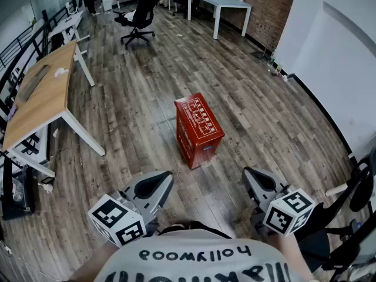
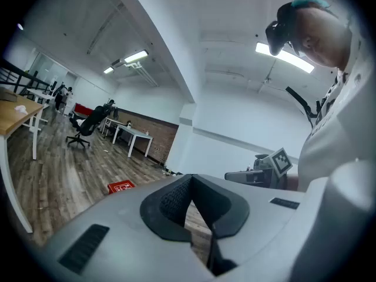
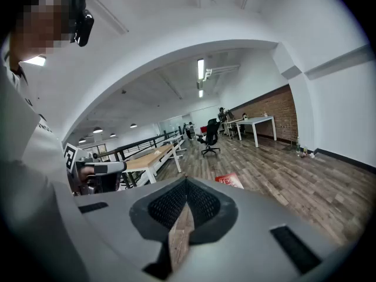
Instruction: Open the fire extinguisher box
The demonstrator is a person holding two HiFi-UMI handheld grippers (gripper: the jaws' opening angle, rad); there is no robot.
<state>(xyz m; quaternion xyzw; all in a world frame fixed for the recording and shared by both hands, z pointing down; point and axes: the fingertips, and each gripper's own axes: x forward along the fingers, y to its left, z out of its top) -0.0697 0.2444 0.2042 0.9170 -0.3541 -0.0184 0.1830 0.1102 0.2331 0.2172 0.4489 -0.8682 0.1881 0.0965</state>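
Red rectangular fire extinguisher box [image 1: 198,129] stood on wood-plank floor [image 1: 141,93], open room all round, well ahead of L gripper [image 1: 167,178] & R gripper [image 1: 249,175], both w/ jaws pressed together, empty.

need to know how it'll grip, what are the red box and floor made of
Red box: probably painted sheet metal; smooth, slightly glossy red faces, crisp edges.
Floor: wood-look planks, matte, grain and seams visible; real wood or laminate, cannot tell.

Bright, even light from ceiling strips [image 2: 284,57]; soft shadows, fisheye bending, dark corners.
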